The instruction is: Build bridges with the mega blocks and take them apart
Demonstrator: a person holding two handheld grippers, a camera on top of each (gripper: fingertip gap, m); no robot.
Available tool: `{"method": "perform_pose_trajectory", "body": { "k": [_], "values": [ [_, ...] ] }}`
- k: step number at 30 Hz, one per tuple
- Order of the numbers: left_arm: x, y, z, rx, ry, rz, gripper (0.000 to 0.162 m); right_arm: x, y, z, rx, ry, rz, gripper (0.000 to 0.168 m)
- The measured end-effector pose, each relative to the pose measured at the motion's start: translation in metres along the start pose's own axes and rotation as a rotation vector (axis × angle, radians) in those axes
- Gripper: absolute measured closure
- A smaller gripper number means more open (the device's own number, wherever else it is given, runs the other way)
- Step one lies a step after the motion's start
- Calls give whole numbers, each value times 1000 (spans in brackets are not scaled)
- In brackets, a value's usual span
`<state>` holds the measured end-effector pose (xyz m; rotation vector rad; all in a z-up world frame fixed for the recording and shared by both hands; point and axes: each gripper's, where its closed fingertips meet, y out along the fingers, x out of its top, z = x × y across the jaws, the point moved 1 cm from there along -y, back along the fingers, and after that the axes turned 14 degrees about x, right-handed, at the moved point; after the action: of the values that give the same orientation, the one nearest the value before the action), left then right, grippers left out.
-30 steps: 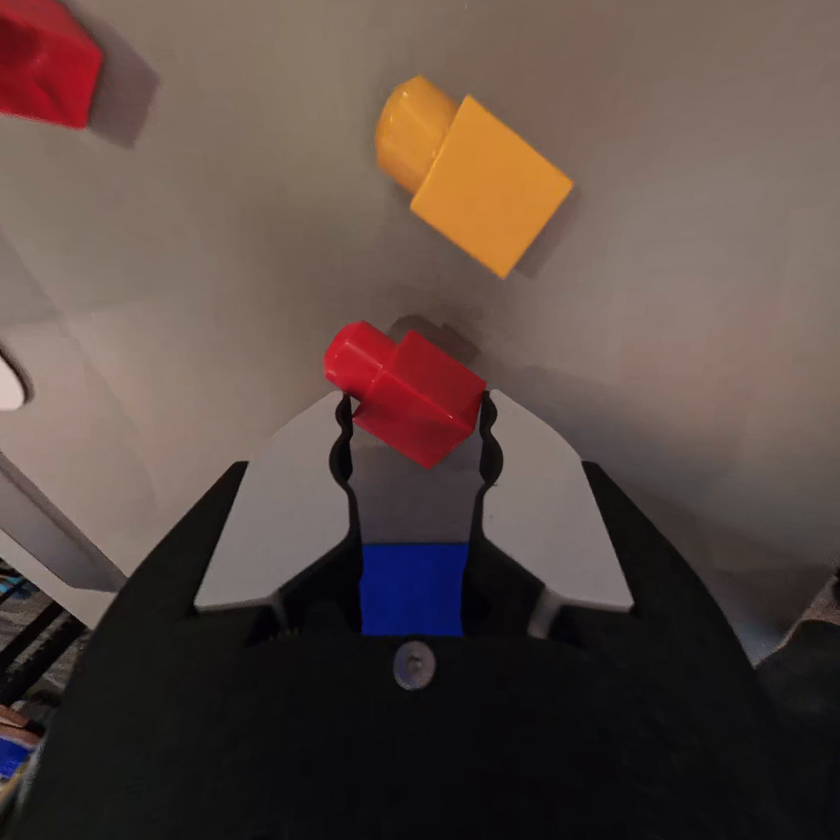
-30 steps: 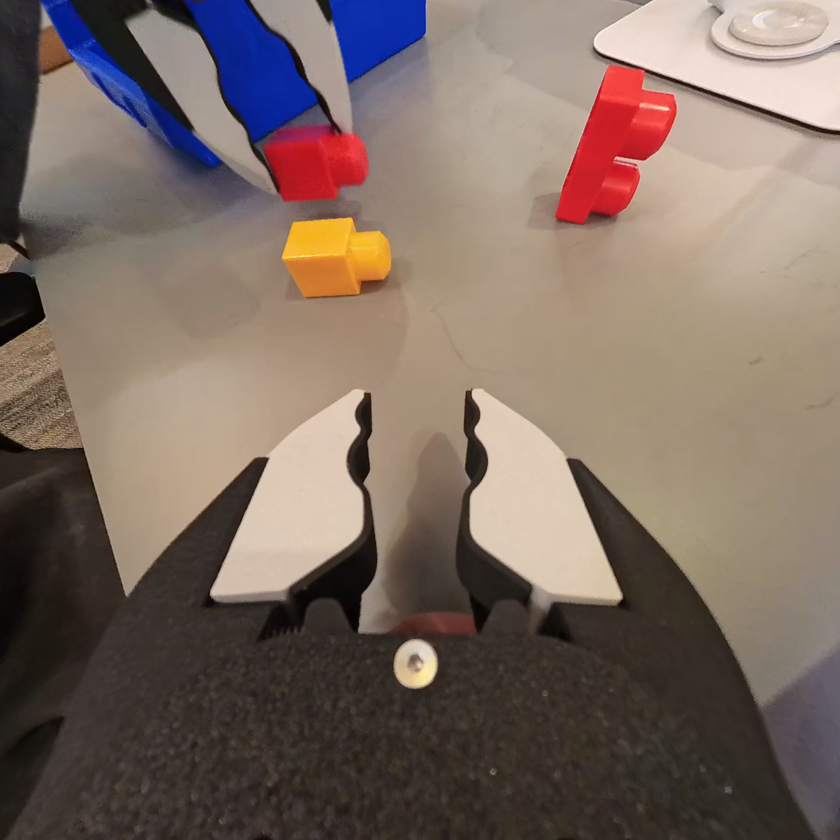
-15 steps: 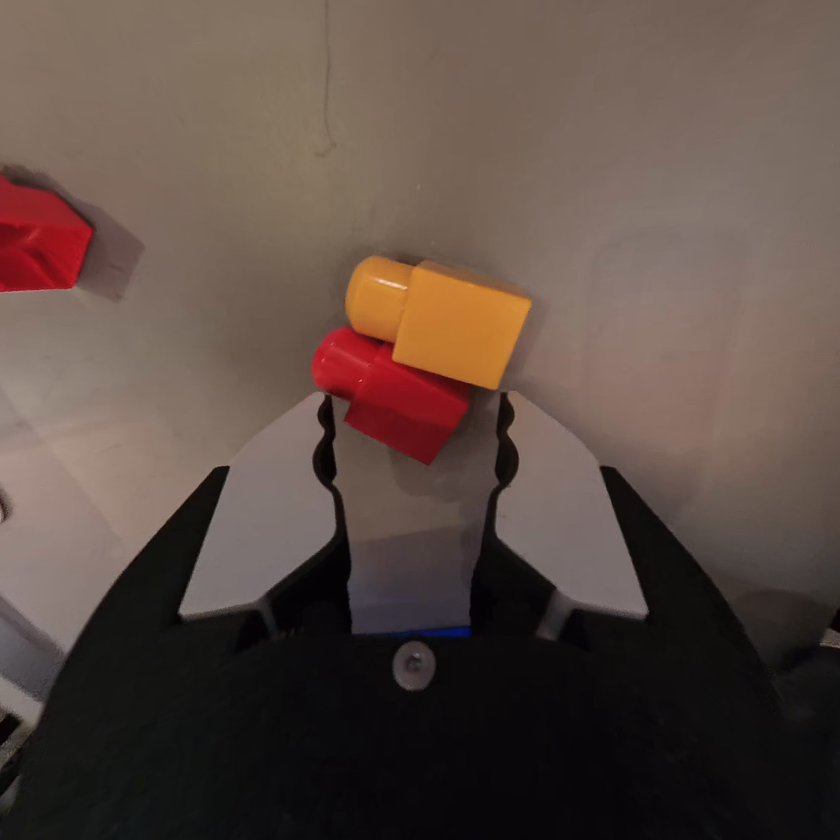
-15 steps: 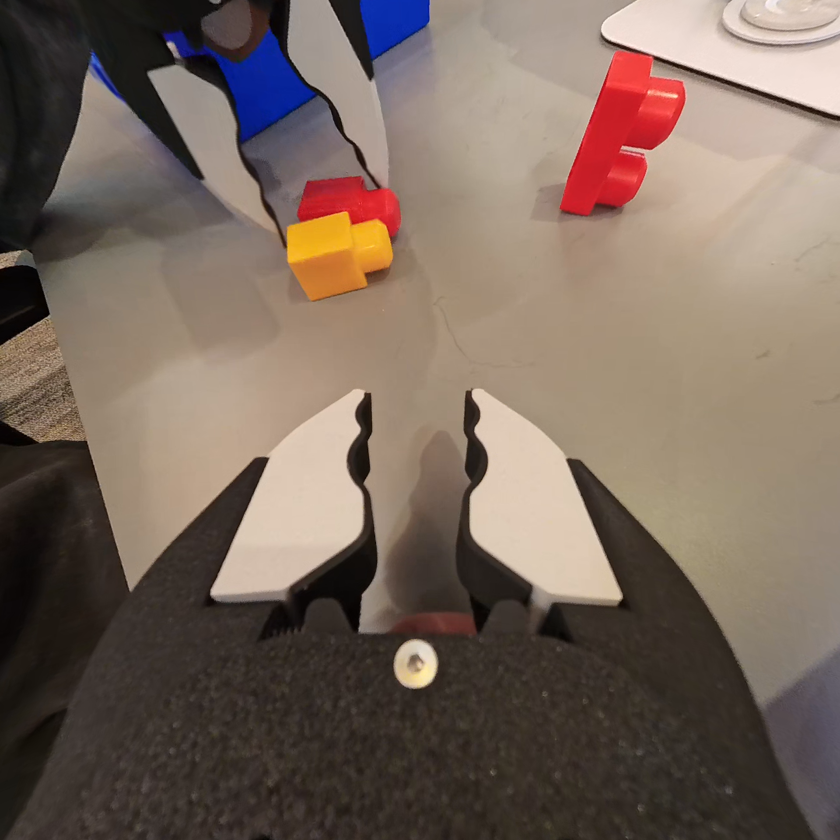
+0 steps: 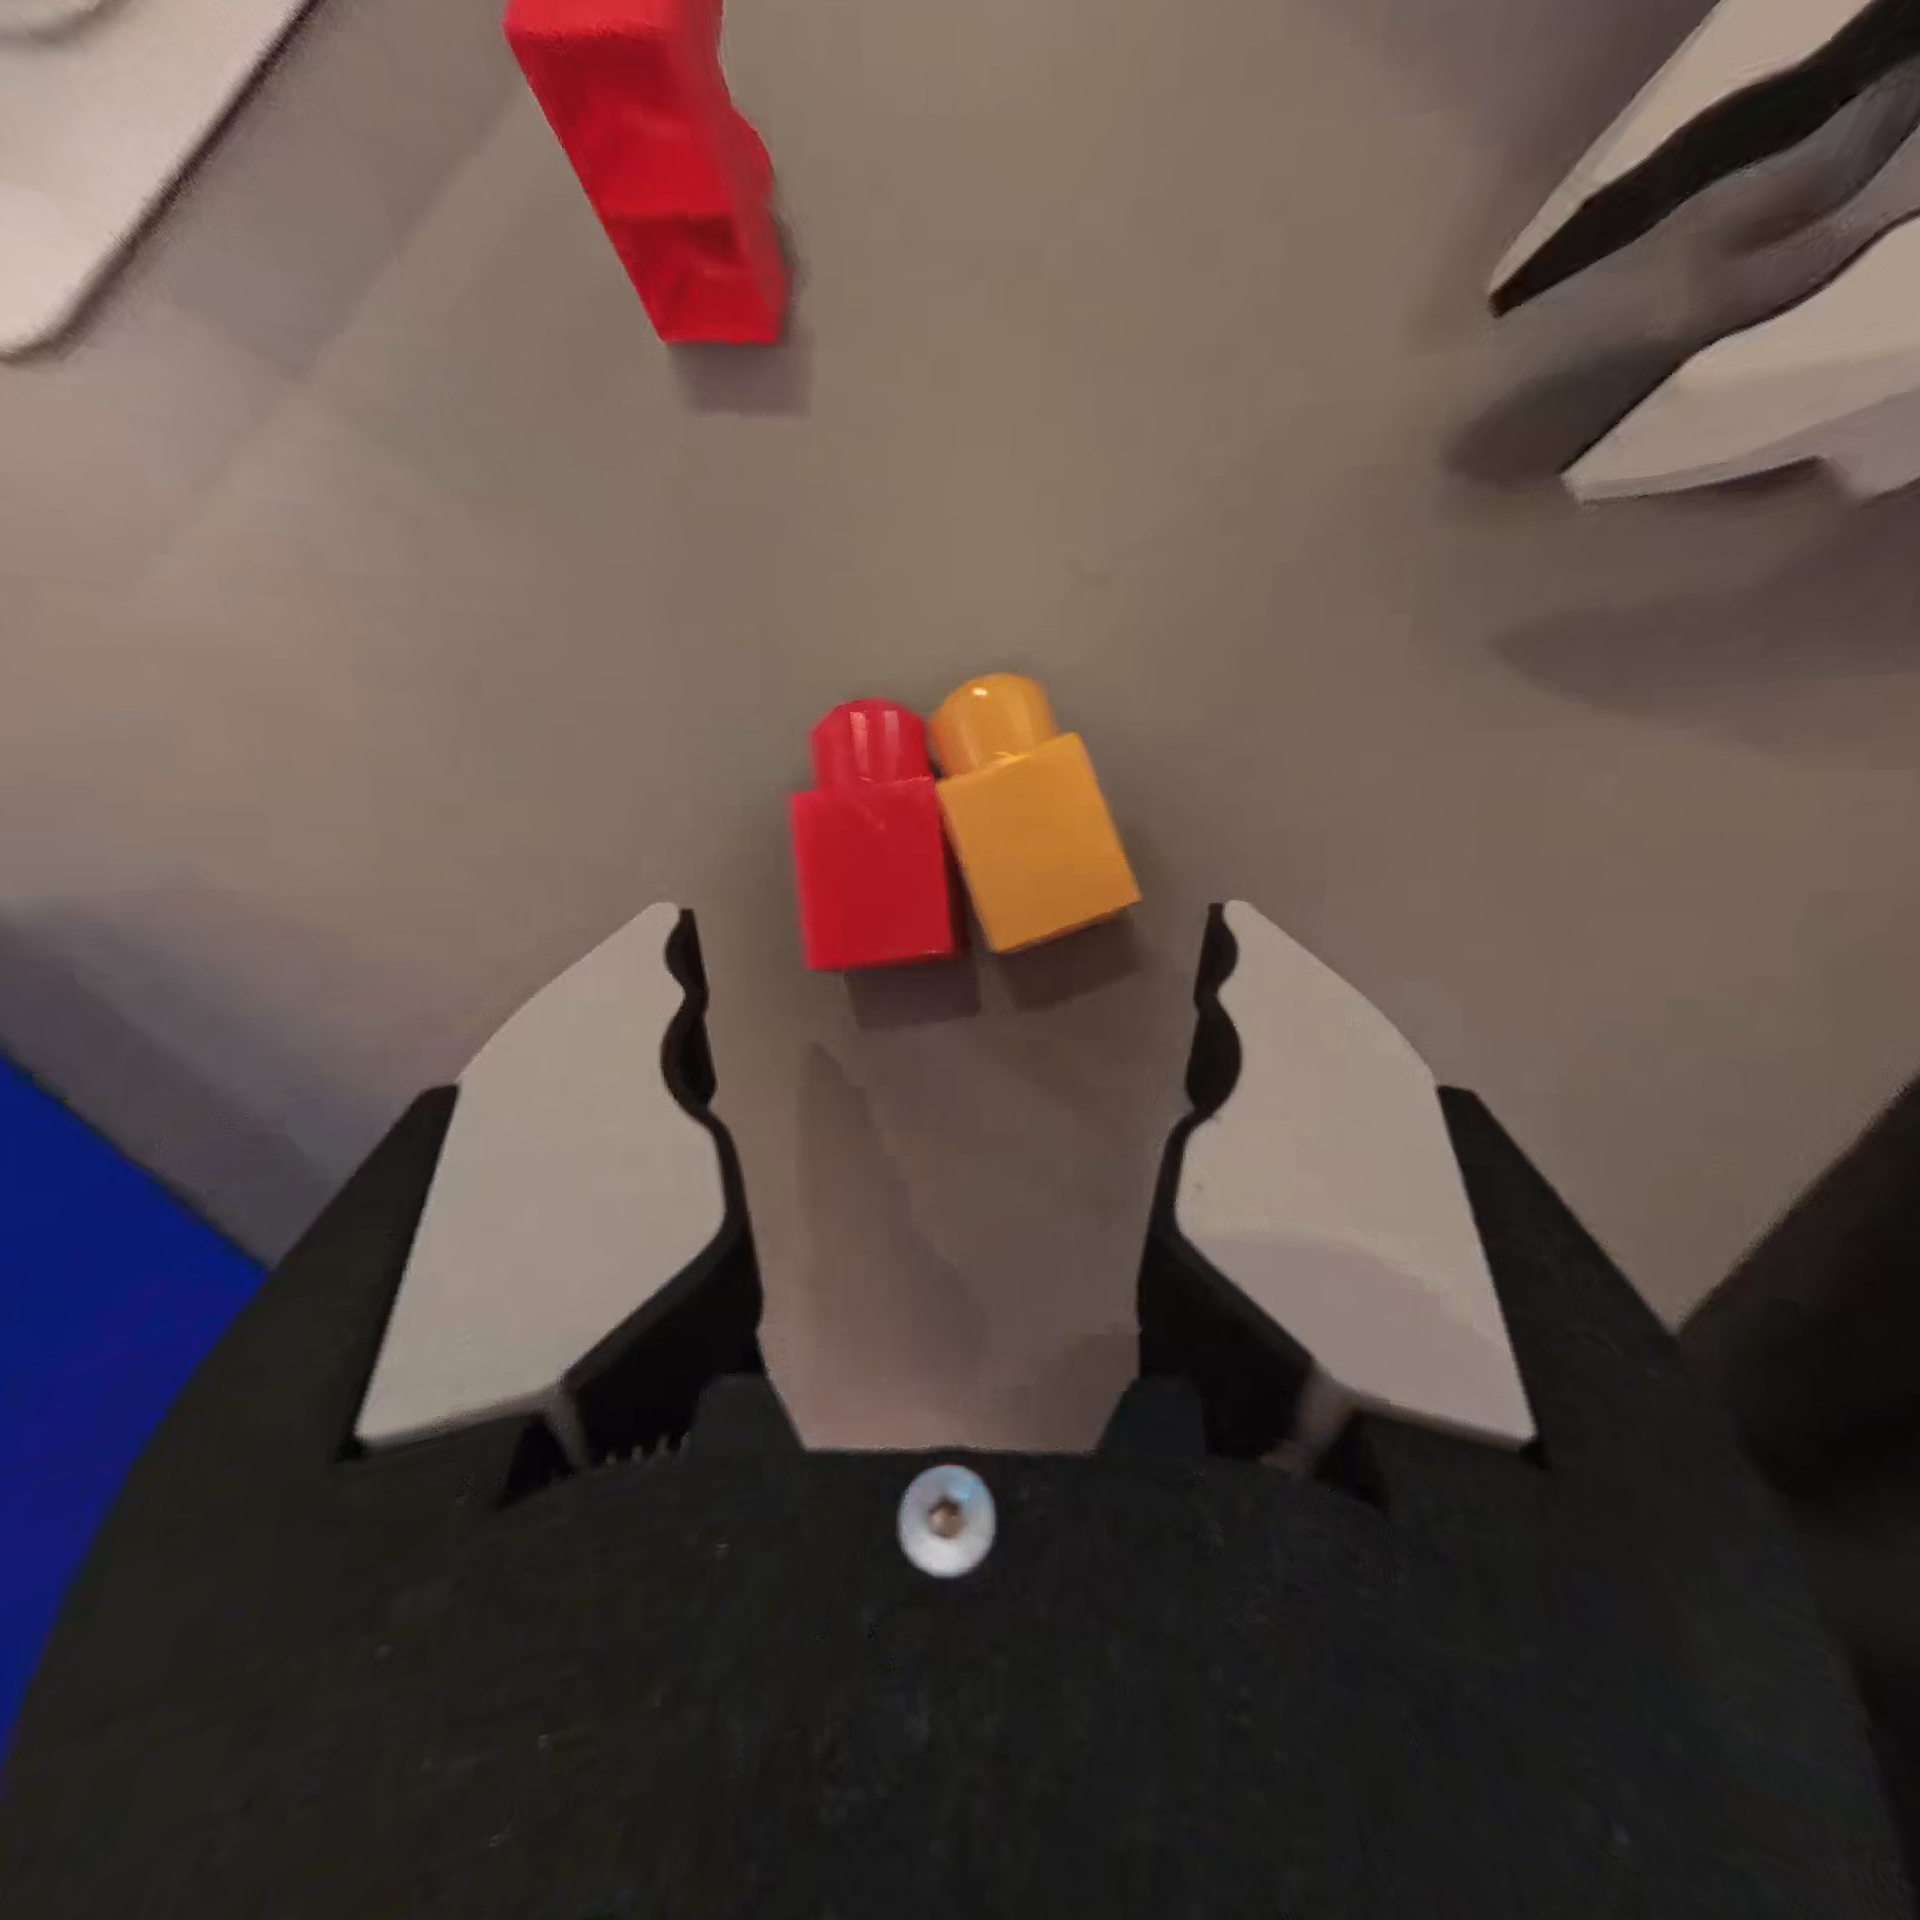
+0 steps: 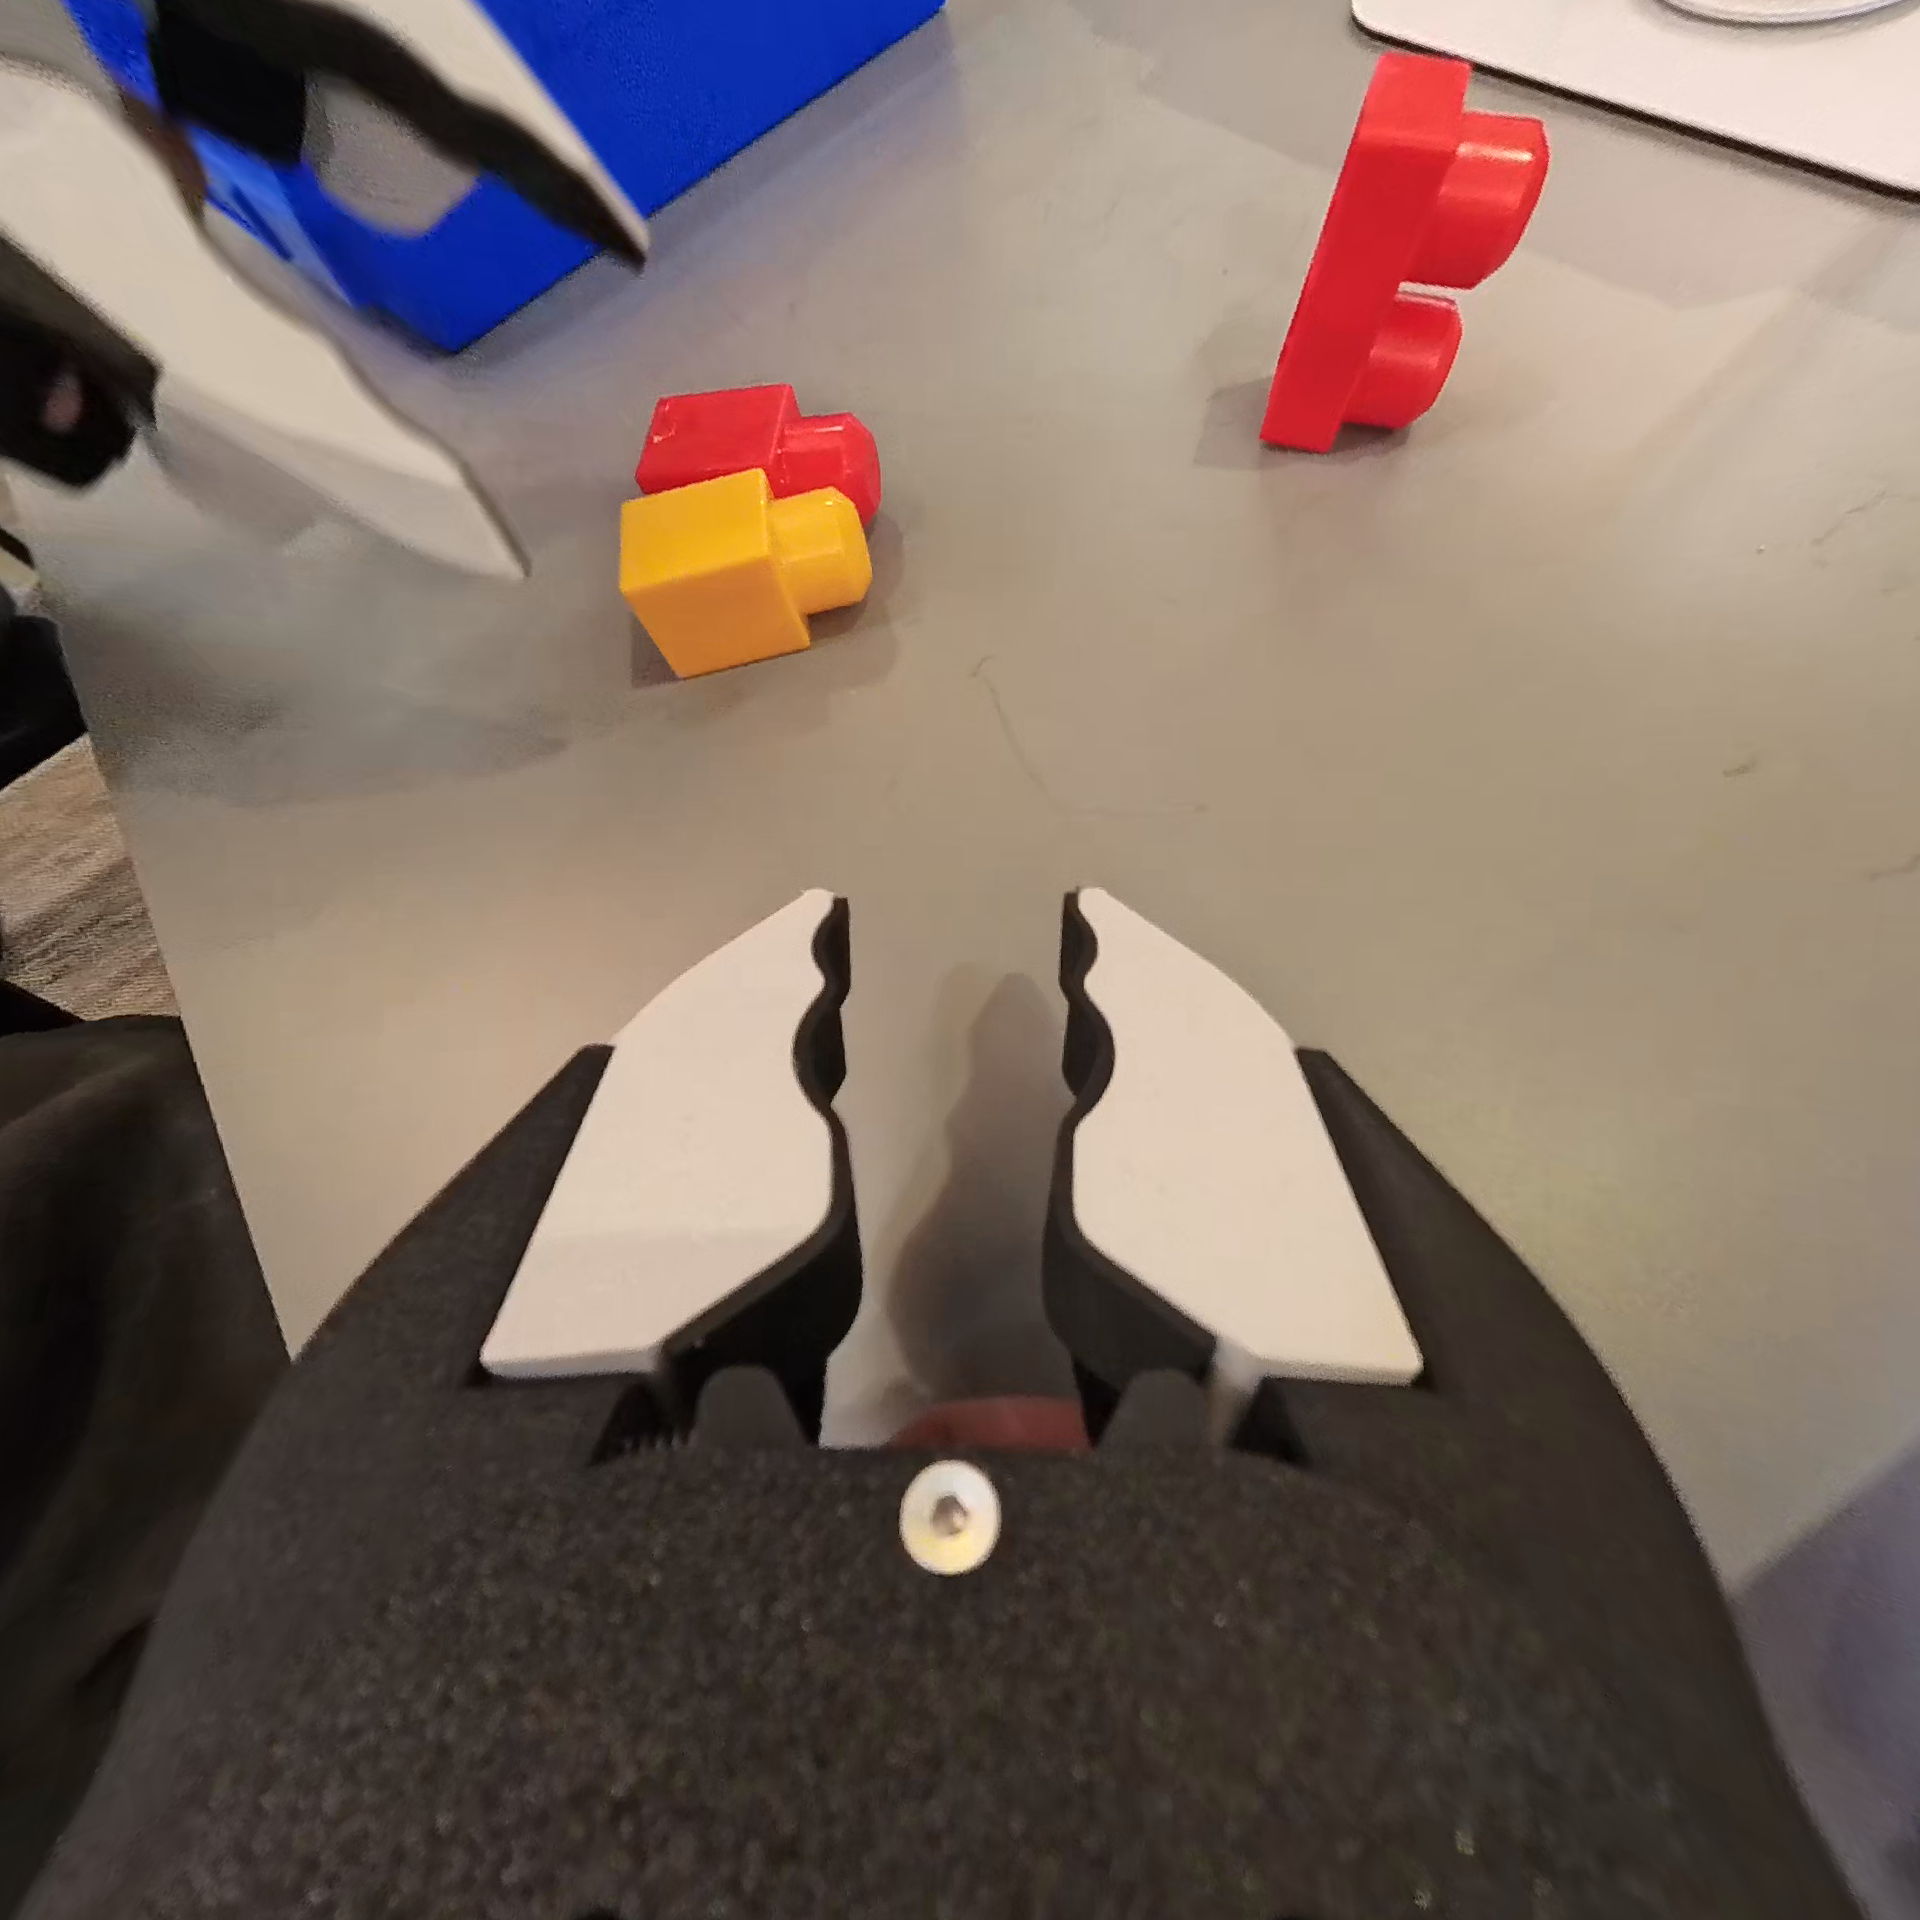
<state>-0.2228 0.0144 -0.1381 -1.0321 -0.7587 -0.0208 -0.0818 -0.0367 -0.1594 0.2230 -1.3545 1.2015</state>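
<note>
A smooth grey tabletop (image 6: pixel 1351 779) is seen under everything, marked by a few faint scratches. At its far left a large blue plastic box (image 6: pixel 665 114) is set, and at the far right corner a flat white mat (image 6: pixel 1662 114) is laid; carpeted floor is glimpsed past the table's left edge.

The largest block, a red two-stud plastic block (image 6: pixel 1361 260), is stood on its side with its studs pointing right, well apart from the others. A small yellow single-stud block (image 6: pixel 717 582) and a small red single-stud block (image 6: pixel 727 436) are laid on their sides, touching along their flanks, studs pointing the same way.

The left gripper (image 5: pixel 951 925) is held just short of this pair with its jaws spread wide and nothing between them; both blocks are left free on the table. The right gripper (image 6: pixel 956 904) is held nearer the table's front edge, its jaws parted by a narrow gap and likewise empty.

No bridge is standing, so the moment is judged to belong to the end of taking apart or the outset of a new build; which of the two cannot be told. For a build, one small block would need to be gripped across its flat sides and turned stud-up, care being taken that its touching neighbour is not dragged along.
</note>
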Motion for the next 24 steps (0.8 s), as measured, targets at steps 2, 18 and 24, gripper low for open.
{"method": "perform_pose_trajectory", "body": {
  "k": [2, 18, 24],
  "values": [
    [-4, 6, -13, 13, -100, 0, 68, 0, 0, -1, 0, 12, -1, 130],
    [-9, 41, -6, 34, -94, 387, 87, -3, 2, 2, 17, 31, 29, 130],
    [-19, 47, -12, -2, -76, 458, 80, -5, 2, 2, 21, 23, 41, 130]
  ]
}}
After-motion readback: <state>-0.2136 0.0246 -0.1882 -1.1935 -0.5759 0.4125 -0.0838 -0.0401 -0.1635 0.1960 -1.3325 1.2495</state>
